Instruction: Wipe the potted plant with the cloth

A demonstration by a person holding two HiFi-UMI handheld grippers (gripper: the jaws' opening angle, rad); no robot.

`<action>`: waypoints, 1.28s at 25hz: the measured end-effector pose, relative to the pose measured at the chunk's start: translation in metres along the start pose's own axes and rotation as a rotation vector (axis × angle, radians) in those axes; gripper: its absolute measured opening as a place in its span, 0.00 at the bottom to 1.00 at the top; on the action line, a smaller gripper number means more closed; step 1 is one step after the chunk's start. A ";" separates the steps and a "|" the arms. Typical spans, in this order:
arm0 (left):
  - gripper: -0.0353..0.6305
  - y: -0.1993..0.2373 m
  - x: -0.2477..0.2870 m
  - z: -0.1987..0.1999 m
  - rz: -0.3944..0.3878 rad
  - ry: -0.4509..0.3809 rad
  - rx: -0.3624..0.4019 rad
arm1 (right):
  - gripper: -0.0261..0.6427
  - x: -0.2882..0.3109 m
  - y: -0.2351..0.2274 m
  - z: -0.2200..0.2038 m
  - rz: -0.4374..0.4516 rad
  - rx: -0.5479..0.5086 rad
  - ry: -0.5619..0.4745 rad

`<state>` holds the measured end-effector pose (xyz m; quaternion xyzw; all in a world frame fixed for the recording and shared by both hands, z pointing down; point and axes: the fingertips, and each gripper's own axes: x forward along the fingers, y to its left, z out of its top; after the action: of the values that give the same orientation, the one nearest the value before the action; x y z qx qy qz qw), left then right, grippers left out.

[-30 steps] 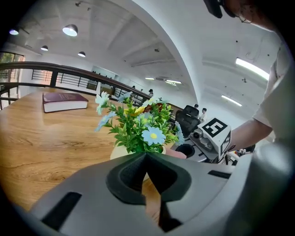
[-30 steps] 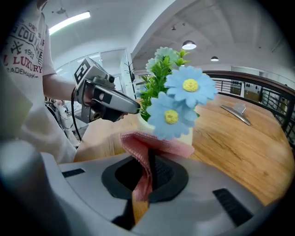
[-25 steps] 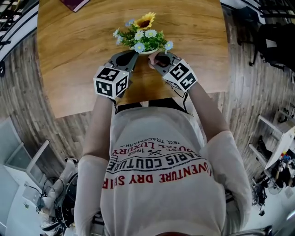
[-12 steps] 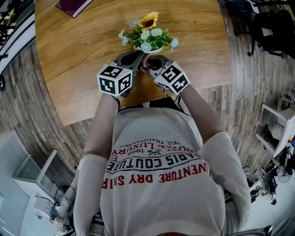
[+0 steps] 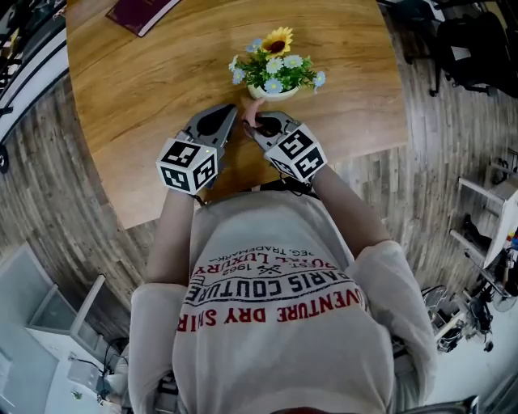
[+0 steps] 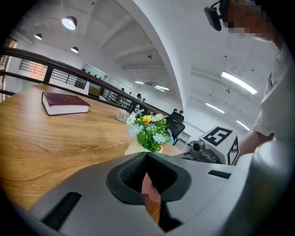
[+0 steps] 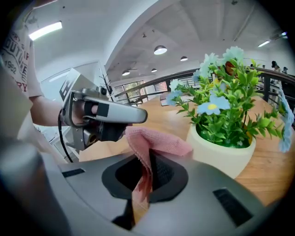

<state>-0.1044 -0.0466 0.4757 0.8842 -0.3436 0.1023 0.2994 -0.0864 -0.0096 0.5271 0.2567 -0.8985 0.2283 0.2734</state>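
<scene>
The potted plant (image 5: pixel 275 69), small blue, white and yellow flowers in a cream pot (image 5: pixel 271 92), stands on the wooden table (image 5: pixel 146 89). My right gripper (image 5: pixel 257 123) is shut on a pink cloth (image 5: pixel 250 107) just short of the pot. In the right gripper view the cloth (image 7: pixel 156 140) sticks up from the jaws beside the pot (image 7: pixel 221 154). My left gripper (image 5: pixel 234 111) is shut, its tip close to the cloth. In the left gripper view a bit of pink cloth (image 6: pixel 150 189) shows behind the closed tips; whether it is pinched I cannot tell.
A maroon book (image 5: pixel 142 12) lies at the table's far left, also seen in the left gripper view as the book (image 6: pixel 64 102). The table's near edge (image 5: pixel 243 187) runs just under my forearms. A black chair (image 5: pixel 469 48) stands on the floor to the right.
Both grippers have drawn back a little from the pot towards the person. The left gripper has swung out to the left. The right gripper has rolled, still shut on the cloth.
</scene>
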 end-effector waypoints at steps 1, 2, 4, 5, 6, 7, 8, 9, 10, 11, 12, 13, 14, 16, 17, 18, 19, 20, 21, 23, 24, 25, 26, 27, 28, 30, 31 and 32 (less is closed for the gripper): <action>0.08 0.004 -0.011 0.001 0.016 -0.013 0.007 | 0.10 0.002 0.003 0.004 -0.015 0.011 -0.008; 0.08 0.009 -0.021 0.001 0.036 -0.023 0.017 | 0.09 0.005 0.004 0.009 -0.032 0.021 -0.019; 0.08 0.019 -0.040 -0.002 0.080 -0.034 0.033 | 0.09 0.012 0.004 0.021 -0.077 0.036 -0.050; 0.08 0.024 -0.049 -0.005 0.100 -0.035 0.036 | 0.09 0.017 0.000 0.027 -0.110 0.048 -0.066; 0.08 0.029 -0.058 -0.009 0.117 -0.035 0.033 | 0.09 0.021 -0.006 0.032 -0.154 0.070 -0.080; 0.08 0.033 -0.065 -0.013 0.130 -0.034 0.025 | 0.10 0.025 -0.014 0.036 -0.204 0.103 -0.089; 0.08 0.036 -0.073 -0.018 0.141 -0.033 0.015 | 0.10 0.028 -0.023 0.038 -0.257 0.147 -0.096; 0.08 0.039 -0.080 -0.022 0.151 -0.031 0.004 | 0.10 0.030 -0.031 0.040 -0.305 0.197 -0.103; 0.08 0.041 -0.086 -0.027 0.160 -0.029 -0.004 | 0.10 0.032 -0.038 0.041 -0.345 0.249 -0.109; 0.08 0.043 -0.091 -0.031 0.167 -0.026 -0.009 | 0.09 0.033 -0.043 0.041 -0.374 0.297 -0.114; 0.08 0.045 -0.094 -0.035 0.172 -0.022 -0.012 | 0.10 0.034 -0.046 0.040 -0.392 0.334 -0.116; 0.08 0.046 -0.097 -0.039 0.175 -0.019 -0.014 | 0.10 0.036 -0.048 0.039 -0.404 0.355 -0.117; 0.08 0.048 -0.099 -0.043 0.176 -0.016 -0.015 | 0.10 0.038 -0.048 0.039 -0.415 0.360 -0.117; 0.08 0.051 -0.101 -0.048 0.178 -0.012 -0.014 | 0.10 0.038 -0.049 0.039 -0.445 0.347 -0.114; 0.08 0.052 -0.101 -0.049 0.179 -0.012 -0.011 | 0.10 0.037 -0.051 0.038 -0.466 0.345 -0.112; 0.08 0.052 -0.101 -0.048 0.179 -0.013 -0.006 | 0.10 0.035 -0.053 0.036 -0.489 0.352 -0.108; 0.08 0.052 -0.101 -0.048 0.177 -0.016 0.001 | 0.10 0.033 -0.056 0.033 -0.512 0.365 -0.104; 0.08 0.051 -0.101 -0.046 0.172 -0.019 0.009 | 0.10 0.030 -0.058 0.030 -0.532 0.380 -0.098; 0.08 0.049 -0.100 -0.045 0.168 -0.021 0.019 | 0.10 0.027 -0.060 0.028 -0.547 0.393 -0.092; 0.08 0.047 -0.098 -0.042 0.160 -0.021 0.041 | 0.10 0.024 -0.061 0.024 -0.568 0.423 -0.084; 0.08 0.045 -0.098 -0.041 0.157 -0.019 0.051 | 0.10 0.022 -0.061 0.023 -0.578 0.442 -0.083; 0.08 0.044 -0.097 -0.040 0.153 -0.018 0.057 | 0.10 0.020 -0.061 0.021 -0.588 0.463 -0.084; 0.08 0.043 -0.097 -0.039 0.150 -0.018 0.061 | 0.10 0.018 -0.062 0.019 -0.597 0.482 -0.086; 0.08 0.042 -0.096 -0.039 0.148 -0.017 0.063 | 0.09 0.016 -0.062 0.018 -0.604 0.501 -0.090; 0.08 0.040 -0.096 -0.040 0.146 -0.017 0.064 | 0.10 0.014 -0.063 0.016 -0.609 0.521 -0.096; 0.08 0.038 -0.095 -0.042 0.141 -0.014 0.065 | 0.09 0.009 -0.064 0.011 -0.612 0.553 -0.108; 0.08 0.036 -0.095 -0.044 0.139 -0.011 0.064 | 0.10 0.007 -0.065 0.009 -0.612 0.563 -0.114; 0.08 0.035 -0.094 -0.047 0.136 -0.007 0.064 | 0.10 0.004 -0.065 0.007 -0.612 0.569 -0.123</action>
<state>-0.1966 0.0127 0.4924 0.8682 -0.4007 0.1301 0.2621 -0.0540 -0.0647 0.5422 0.5902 -0.6965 0.3598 0.1928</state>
